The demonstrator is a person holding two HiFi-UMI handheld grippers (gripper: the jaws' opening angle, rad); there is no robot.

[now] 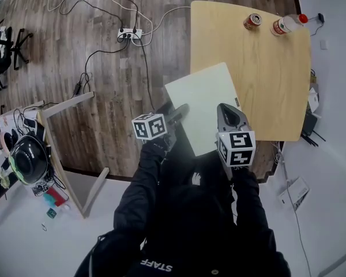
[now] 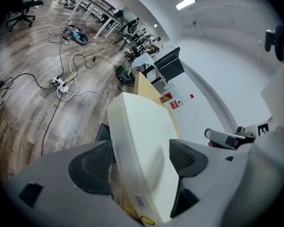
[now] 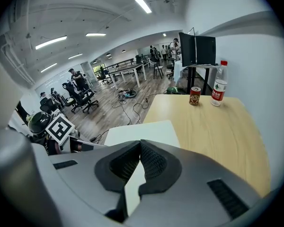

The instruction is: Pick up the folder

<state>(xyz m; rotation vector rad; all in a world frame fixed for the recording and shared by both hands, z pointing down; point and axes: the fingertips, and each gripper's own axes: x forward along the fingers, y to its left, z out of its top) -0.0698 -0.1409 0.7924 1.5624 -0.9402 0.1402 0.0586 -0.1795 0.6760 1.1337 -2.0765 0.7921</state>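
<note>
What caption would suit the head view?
Pale folder at the table edge, clamped by the right gripper; the left gripper straddles it, jaws open.

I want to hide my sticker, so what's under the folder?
Beneath the folder you can see only the wooden table on one side and the floor on the other. Anything lying flat right under it is covered.

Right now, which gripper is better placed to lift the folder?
Right. The right gripper is shut on the folder's near edge; the left gripper's jaws stand apart around it, not pressing.

Bright, even light from ceiling strips (image 3: 143,4) (fisheye-warped edges), soft shadows.
</note>
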